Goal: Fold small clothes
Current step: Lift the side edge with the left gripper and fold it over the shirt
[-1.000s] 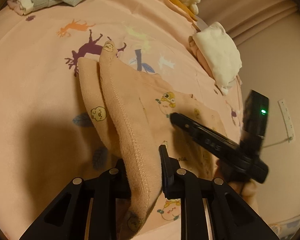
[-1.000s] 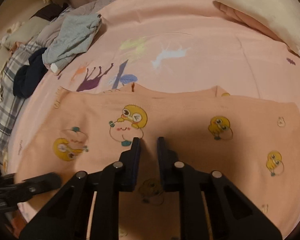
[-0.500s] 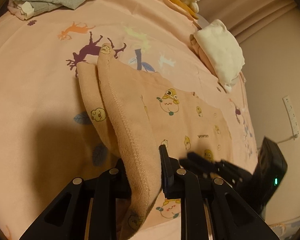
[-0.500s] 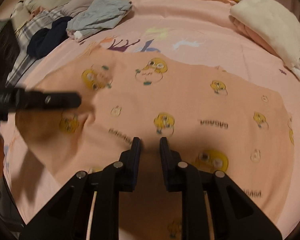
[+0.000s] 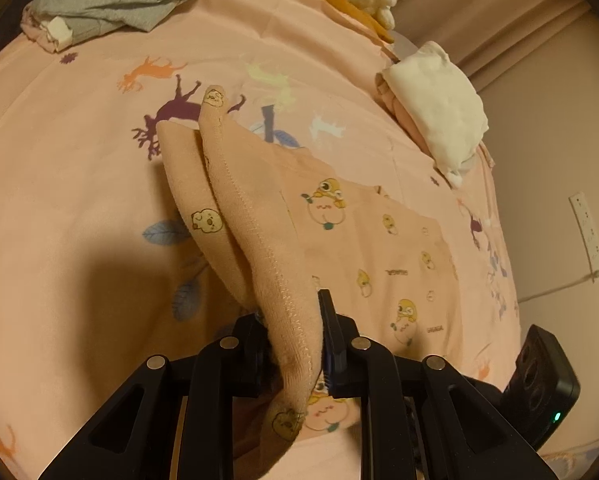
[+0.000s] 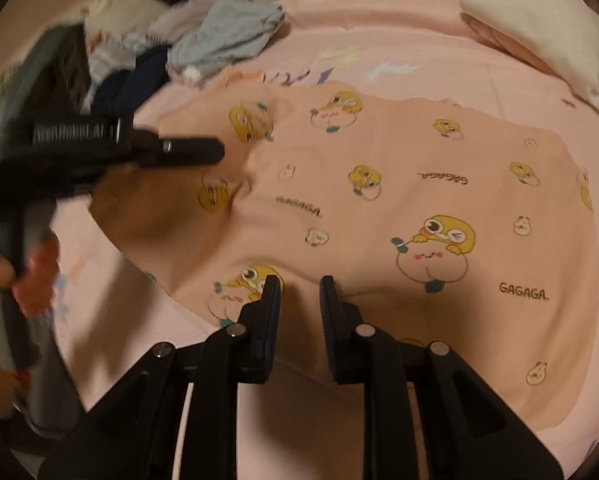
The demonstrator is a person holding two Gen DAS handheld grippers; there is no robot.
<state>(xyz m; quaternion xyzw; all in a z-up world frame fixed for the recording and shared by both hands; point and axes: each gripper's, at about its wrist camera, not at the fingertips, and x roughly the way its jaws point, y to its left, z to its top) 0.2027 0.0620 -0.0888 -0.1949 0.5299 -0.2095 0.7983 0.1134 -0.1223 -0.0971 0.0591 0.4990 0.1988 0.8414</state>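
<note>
Fabric from the peach garment (image 5: pixel 283 280) sits pinched in your left gripper (image 5: pixel 295 344) at lower centre, lifting one edge ready to fold; the rest lies spread mid-frame on the bedsheet (image 5: pixel 79 180). Your right gripper (image 6: pixel 299 296) hovers slightly parted, holding nothing.

I see peach garment (image 5: pixel 379 240) soft matt knit, stitched hem; bedsheet (image 5: pixel 79 184) smooth matt cloth; left gripper (image 5: pixel 295 332) matt black plastic, metal pins.
</note>
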